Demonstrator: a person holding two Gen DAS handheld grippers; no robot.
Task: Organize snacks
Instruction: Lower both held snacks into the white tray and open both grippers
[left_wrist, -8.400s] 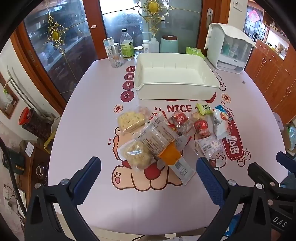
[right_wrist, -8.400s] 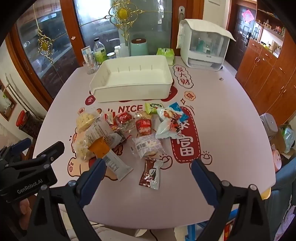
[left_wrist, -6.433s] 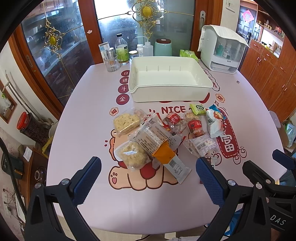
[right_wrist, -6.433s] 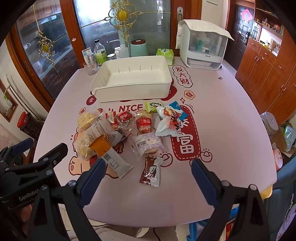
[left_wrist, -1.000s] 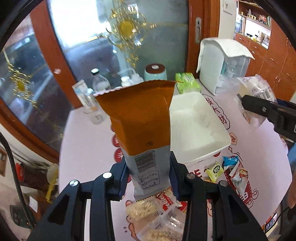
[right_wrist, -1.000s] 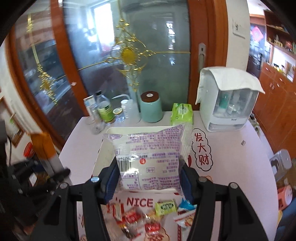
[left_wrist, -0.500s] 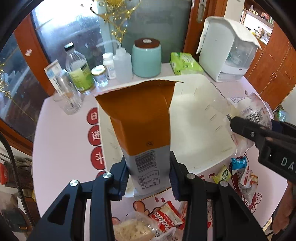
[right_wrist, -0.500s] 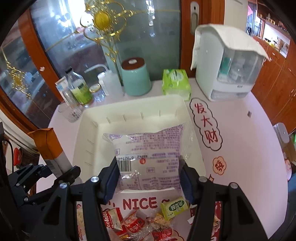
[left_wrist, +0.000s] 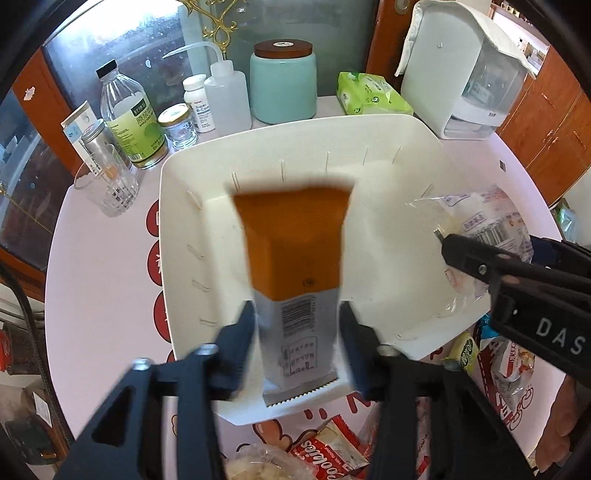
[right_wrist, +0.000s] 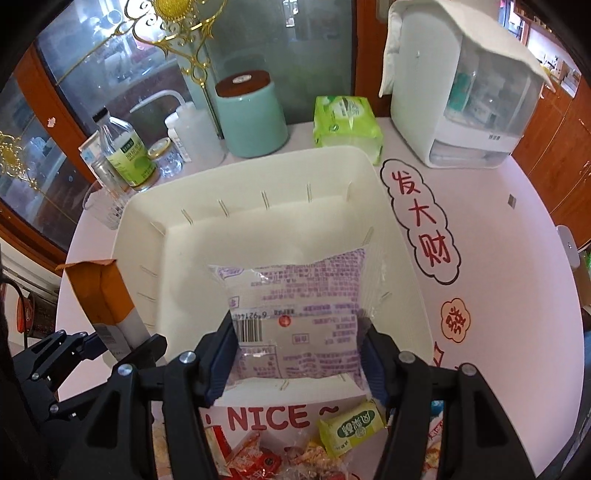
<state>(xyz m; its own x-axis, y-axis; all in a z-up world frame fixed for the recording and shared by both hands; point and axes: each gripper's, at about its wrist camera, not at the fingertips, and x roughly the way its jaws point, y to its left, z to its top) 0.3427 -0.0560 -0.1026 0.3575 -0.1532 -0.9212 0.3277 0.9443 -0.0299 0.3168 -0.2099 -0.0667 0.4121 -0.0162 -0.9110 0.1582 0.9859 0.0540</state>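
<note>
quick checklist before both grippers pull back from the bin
1. Left gripper jaws opening, gaps either side of the orange and grey packet: ok.
2. Orange and grey packet over the white bin: ok.
3. Right gripper jaws opening, clear of the purple-print bag: cannot tell.
4. Purple-print bag inside the bin walls: ok.
5. Both items resting on the bin floor: cannot tell.
6. More snacks left on the table: ok, green packet waits.
</note>
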